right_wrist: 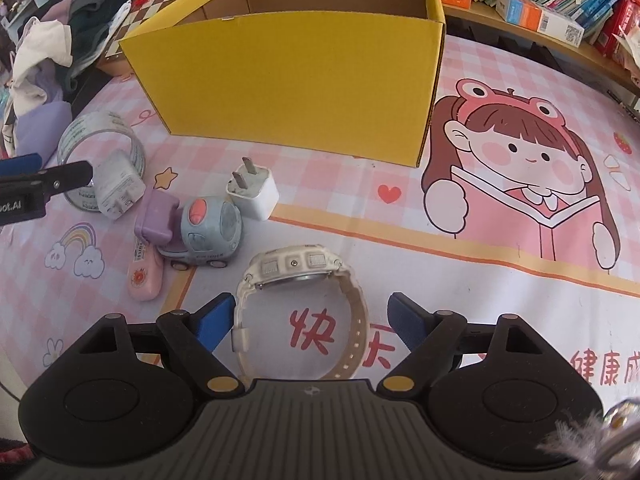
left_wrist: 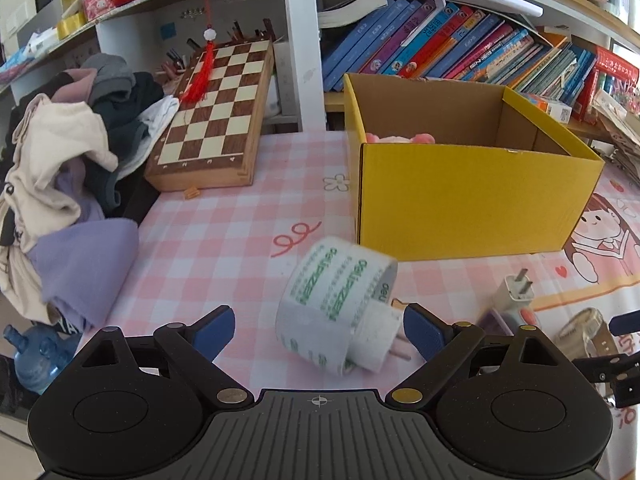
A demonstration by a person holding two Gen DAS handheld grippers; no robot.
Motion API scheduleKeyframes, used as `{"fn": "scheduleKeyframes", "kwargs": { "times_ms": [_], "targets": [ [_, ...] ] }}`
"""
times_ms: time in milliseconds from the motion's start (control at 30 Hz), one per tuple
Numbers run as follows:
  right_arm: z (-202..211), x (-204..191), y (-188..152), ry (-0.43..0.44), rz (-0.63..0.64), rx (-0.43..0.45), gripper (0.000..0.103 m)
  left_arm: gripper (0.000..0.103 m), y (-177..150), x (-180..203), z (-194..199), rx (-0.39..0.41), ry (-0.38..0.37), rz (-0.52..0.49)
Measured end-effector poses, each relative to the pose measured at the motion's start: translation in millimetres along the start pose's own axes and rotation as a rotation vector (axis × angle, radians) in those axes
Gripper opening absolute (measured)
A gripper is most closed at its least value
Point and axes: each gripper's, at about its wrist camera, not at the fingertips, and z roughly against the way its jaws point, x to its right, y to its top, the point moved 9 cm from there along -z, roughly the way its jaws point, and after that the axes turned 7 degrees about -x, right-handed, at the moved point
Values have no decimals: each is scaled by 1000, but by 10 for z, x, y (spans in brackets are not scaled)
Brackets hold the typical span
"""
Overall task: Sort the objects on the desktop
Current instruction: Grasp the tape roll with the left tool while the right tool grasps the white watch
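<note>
On the pink checked cloth (right_wrist: pixel 320 184), in front of the yellow box (right_wrist: pixel 296 80), the desk bits are lying in a loose cluster. L gripper (left_wrist: pixel 318 332) is hovering w/ jaws spread wide, the tape roll (left_wrist: pixel 336 300) sitting between its blue pads; pads aren't pressing on it, gaps showing both sides. A white charger (left_wrist: pixel 376 340) is leaning against the roll's near side, prongs pointing down toward the cloth. R gripper (right_wrist: pixel 310 320) is also standing wide open, over the white watch (right_wrist: pixel 300 276), which is lying on its side w/ the strap loop reaching back between the pads. Left pad is just beside the strap, can't tell if touching; right pad is clear of it. So neither gripper is holding anything.

Left of the watch in the right wrist view: toy car (right_wrist: pixel 210 236), purple case (right_wrist: pixel 156 216) touching it, pink corrector (right_wrist: pixel 144 276) just below. A 2nd charger (right_wrist: pixel 254 192) is standing prongs-up near the car. Box is open-topped, something pink showing inside in the left wrist view. Chessboard (left_wrist: pixel 212 120) is leaning behind, clothes pile (left_wrist: pixel 68 168) to its left, books (left_wrist: pixel 460 48) on the shelf behind the box.
</note>
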Motion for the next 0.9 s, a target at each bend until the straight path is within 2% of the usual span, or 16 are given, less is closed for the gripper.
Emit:
{"fn": "scheduleKeyframes", "kwargs": {
  "times_ms": [267, 433, 467, 500, 600, 733, 833, 867, 900],
  "targets": [
    [-74, -32, 35, 12, 19, -18, 80, 93, 53, -6, -87, -9, 6, -8],
    [-113, -51, 32, 10, 33, -24, 75, 93, 39, -12, -127, -24, -1, -3],
    [-113, -58, 33, 5, 39, -23, 72, 93, 37, -15, -134, -26, -3, 0],
    [-111, -66, 31, 3, 45, -21, 68, 92, 36, -18, -140, -29, -4, 3],
    [-97, -76, 21, 2, 53, -16, 66, 87, 44, -19, -132, -26, -15, 6],
    [-81, -63, -2, 3, 44, -14, 64, 86, 25, -12, -123, -31, -28, 3],
    [-63, -57, -31, 1, 36, -14, 63, 70, 8, -5, -117, -35, -37, 1],
    [-54, -56, -42, 0, 34, -13, 63, 56, 2, -3, -115, -37, -41, 0],
    [-43, -56, -54, 0, 32, -12, 63, 49, -3, -1, -113, -38, -44, -1]
  ]
}}
